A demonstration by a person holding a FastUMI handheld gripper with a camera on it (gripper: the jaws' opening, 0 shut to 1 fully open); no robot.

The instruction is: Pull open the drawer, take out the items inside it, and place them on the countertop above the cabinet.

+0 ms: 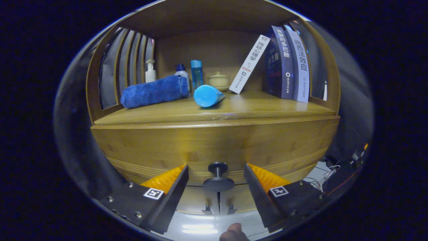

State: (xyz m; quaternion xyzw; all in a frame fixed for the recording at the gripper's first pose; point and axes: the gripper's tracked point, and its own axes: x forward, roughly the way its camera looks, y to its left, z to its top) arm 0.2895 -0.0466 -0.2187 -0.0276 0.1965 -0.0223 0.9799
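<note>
The gripper is held with its fingers spread wide, nothing clasped. The dark round knob of the drawer is seen between them, clear of both, with a gap on each side. The drawer front is smooth, grained wood and appears closed. Above it, on the wooden countertop, a rolled blue towel and a blue tube are laid, with bottles, a small lidded pot and books farther back.

- gripper level, its two fingers spread wide apart, pressing on nothing
- a person's fingertip shows just behind and below the fingers
</note>
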